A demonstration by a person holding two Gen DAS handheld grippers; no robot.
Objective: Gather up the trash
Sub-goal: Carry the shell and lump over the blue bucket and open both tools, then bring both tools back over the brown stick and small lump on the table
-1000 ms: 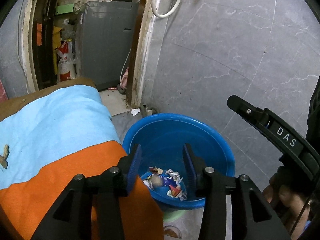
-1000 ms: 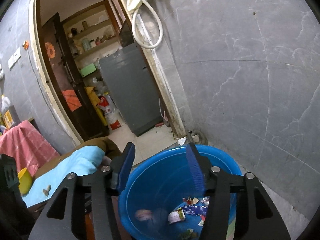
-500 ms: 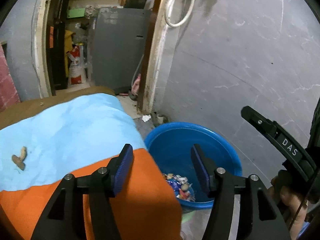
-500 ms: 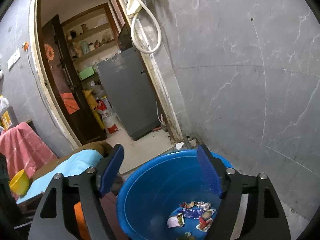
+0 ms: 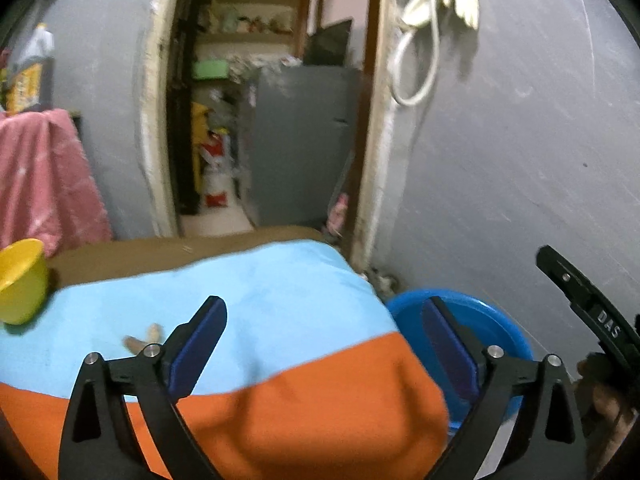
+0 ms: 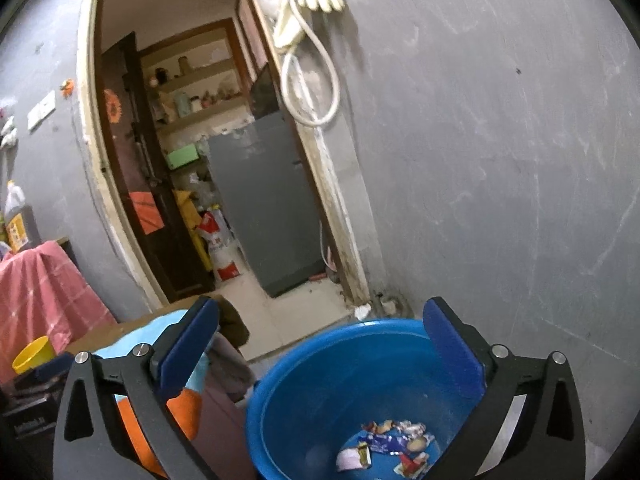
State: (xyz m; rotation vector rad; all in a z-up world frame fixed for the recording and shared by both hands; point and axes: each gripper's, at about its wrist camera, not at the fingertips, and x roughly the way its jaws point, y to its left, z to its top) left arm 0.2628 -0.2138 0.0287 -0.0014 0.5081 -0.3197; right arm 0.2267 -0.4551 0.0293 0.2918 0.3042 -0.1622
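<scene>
— What had changed since a second earlier?

— The left gripper [image 5: 324, 344] had swung off the blue basin [image 5: 496, 320], now at four o'clock, onto the blue-and-orange cloth [image 5: 280, 300]. Both it and the right gripper [image 6: 320, 340] had just been opening, empty.

— Anything unclear?

— Wrappers [image 6: 392, 440] lay in the basin; a blurred scrap [image 5: 142, 338] at eight o'clock.

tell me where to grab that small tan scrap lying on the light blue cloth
Take the tan scrap across its narrow width, coming down from above with the open left gripper. It lies flat and stretched out on the blue cloth, so a side approach would likely snag fabric. The blur hides its exact shape.
</scene>
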